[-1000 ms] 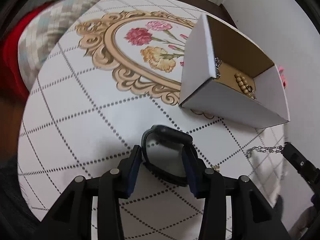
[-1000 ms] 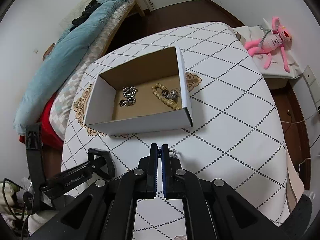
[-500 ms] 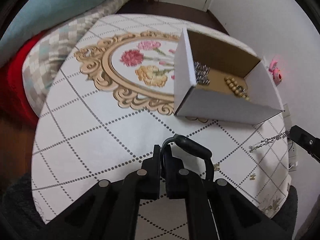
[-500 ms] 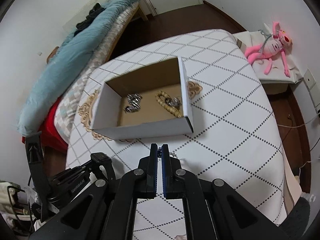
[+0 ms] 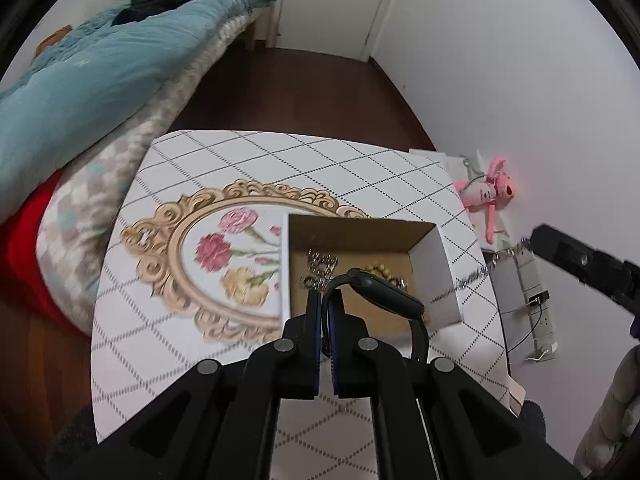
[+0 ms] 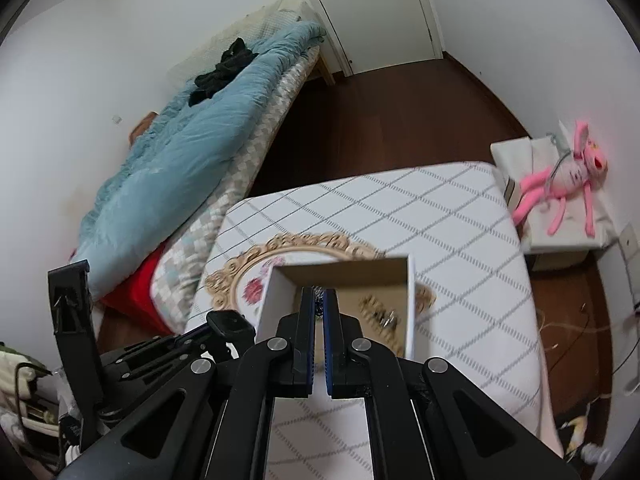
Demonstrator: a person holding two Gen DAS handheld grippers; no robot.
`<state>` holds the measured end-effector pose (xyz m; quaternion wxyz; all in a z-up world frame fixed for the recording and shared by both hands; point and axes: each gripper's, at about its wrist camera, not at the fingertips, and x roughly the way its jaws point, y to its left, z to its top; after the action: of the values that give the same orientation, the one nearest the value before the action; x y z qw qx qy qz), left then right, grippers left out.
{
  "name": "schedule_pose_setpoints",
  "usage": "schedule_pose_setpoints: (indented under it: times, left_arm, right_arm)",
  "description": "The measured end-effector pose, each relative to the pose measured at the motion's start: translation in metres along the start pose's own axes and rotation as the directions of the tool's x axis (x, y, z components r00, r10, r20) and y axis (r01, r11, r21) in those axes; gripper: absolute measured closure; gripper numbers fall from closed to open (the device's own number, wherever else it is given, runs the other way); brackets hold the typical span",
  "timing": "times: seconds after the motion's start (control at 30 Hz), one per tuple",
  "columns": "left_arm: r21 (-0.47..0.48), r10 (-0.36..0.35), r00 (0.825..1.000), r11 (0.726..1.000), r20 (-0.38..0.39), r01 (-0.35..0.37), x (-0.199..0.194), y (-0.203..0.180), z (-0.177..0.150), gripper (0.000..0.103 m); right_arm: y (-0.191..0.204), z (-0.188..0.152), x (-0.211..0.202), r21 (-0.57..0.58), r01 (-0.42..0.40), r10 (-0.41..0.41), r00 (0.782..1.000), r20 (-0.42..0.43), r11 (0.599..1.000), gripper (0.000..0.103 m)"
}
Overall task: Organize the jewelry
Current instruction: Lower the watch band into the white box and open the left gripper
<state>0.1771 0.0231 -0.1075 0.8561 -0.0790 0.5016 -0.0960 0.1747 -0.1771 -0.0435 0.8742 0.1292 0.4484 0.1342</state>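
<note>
Left gripper [image 5: 327, 308] is closed on the strap of a black smartwatch [image 5: 378, 294], held raised over the near edge of the open cardboard box [image 5: 434, 276]. Right gripper [image 6: 319, 308] is clamped on a silver chain bracelet [image 5: 484, 268], which trails toward the box's right wall. Inside the box lie a silver chain [image 5: 320, 266] and a beaded bracelet [image 5: 382, 270]. The box sits on the table [image 5: 180, 328].
</note>
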Motion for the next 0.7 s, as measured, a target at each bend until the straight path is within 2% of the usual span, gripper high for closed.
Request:
schedule_pose_setpoints:
  times: [0.1, 0.3, 0.5, 0.53, 0.57, 0.6, 0.63, 0.67, 0.7]
  left_arm:
    - [0.006, -0.011, 0.999, 1.000, -0.040, 0.011, 0.019, -0.001, 0.010, 0.101]
    - [0.017, -0.025, 0.988, 0.999, -0.150, 0.028, 0.063, -0.006, 0.024, 0.099]
    - [-0.014, -0.008, 0.969, 1.000, -0.249, 0.005, 0.086, -0.011, 0.031, 0.084]
    - [-0.013, -0.001, 0.970, 1.000, -0.242, -0.002, 0.085, -0.011, 0.032, 0.077]
    - [-0.011, 0.008, 0.973, 1.000, -0.231, -0.011, 0.083, -0.011, 0.034, 0.063]
    - [-0.008, 0.019, 0.976, 1.000, -0.219, -0.021, 0.080, -0.012, 0.035, 0.053]
    - [-0.010, 0.029, 0.978, 0.999, -0.208, -0.031, 0.077, -0.011, 0.037, 0.034]
    - [-0.014, 0.037, 0.980, 0.999, -0.195, -0.041, 0.073, -0.011, 0.039, 0.028]
    - [-0.015, 0.054, 0.982, 0.998, -0.179, -0.058, 0.068, -0.009, 0.040, 0.028]
  right_arm:
    - [-0.005, 0.016, 0.022, -0.014, 0.027, -0.027, 0.999, -0.036, 1.000, 0.099]
    - [-0.022, 0.026, 0.069, -0.032, 0.075, -0.078, 0.989, -0.124, 0.997, 0.099]
    - [-0.039, 0.030, 0.103, -0.035, 0.103, -0.108, 0.972, -0.207, 0.994, 0.099]
    - [-0.041, 0.030, 0.108, -0.033, 0.104, -0.109, 0.968, -0.226, 0.994, 0.099]
    - [-0.043, 0.029, 0.110, -0.030, 0.102, -0.106, 0.966, -0.236, 0.994, 0.098]
    - [-0.044, 0.029, 0.113, -0.032, 0.106, -0.111, 0.961, -0.252, 0.994, 0.098]
    - [-0.045, 0.029, 0.115, -0.035, 0.110, -0.116, 0.959, -0.260, 0.993, 0.097]
    - [-0.047, 0.029, 0.115, -0.029, 0.114, -0.118, 0.957, -0.264, 0.993, 0.097]
    - [-0.048, 0.030, 0.114, -0.027, 0.120, -0.123, 0.957, -0.262, 0.992, 0.094]
